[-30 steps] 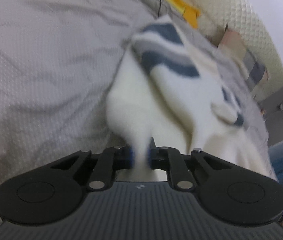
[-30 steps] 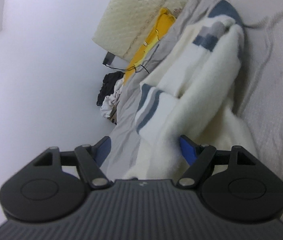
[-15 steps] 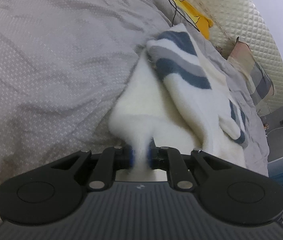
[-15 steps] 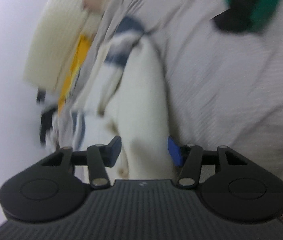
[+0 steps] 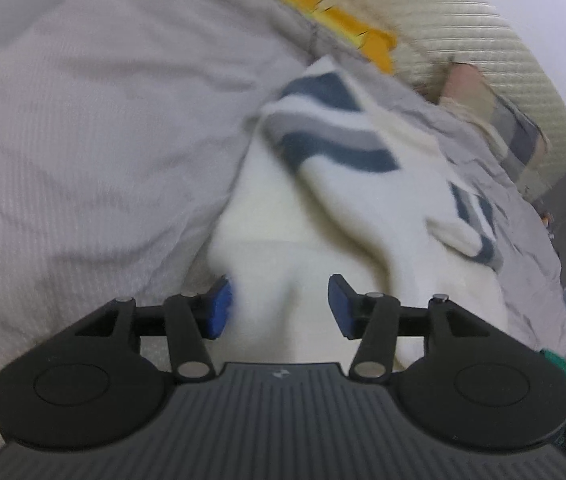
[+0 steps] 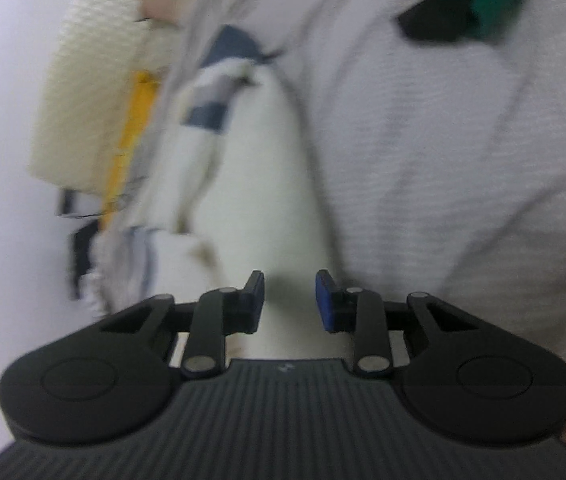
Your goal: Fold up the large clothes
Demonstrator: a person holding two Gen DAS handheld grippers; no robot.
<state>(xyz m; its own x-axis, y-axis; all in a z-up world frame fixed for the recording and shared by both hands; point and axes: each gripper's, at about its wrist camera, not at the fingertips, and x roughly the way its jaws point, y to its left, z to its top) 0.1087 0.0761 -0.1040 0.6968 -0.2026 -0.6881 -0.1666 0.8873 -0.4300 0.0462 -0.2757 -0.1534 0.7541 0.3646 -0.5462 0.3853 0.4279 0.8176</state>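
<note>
The cream fleece garment [image 5: 283, 208], banded with navy and grey stripes near one end, lay stretched along the grey bedspread [image 5: 103, 140], its striped part pointing toward the quilted cream headboard [image 5: 463, 40]. The left gripper [image 5: 279, 306] had just been opening: its blue pads stood apart on either side of a raised fold of the cream fabric, which sat between them but no longer looked pinched, so the cloth was released on that side. In the right wrist view the same garment [image 6: 267, 184] ran as a long pale strip away from the camera, and the right gripper [image 6: 289, 300] had just been closing around its near end; the fabric filled the gap between the blue pads, but a slim space showed at each pad, so no firm clamp was visible. Both views were smeared by motion. A yellow item [image 5: 323, 12] lay along the foot of the headboard, and a checked pillow [image 5: 495, 116] rested against it farther right. At the top of the right wrist view a green and black object [image 6: 475, 0] sat on the bedspread [image 6: 463, 160], too blurred to identify.
</note>
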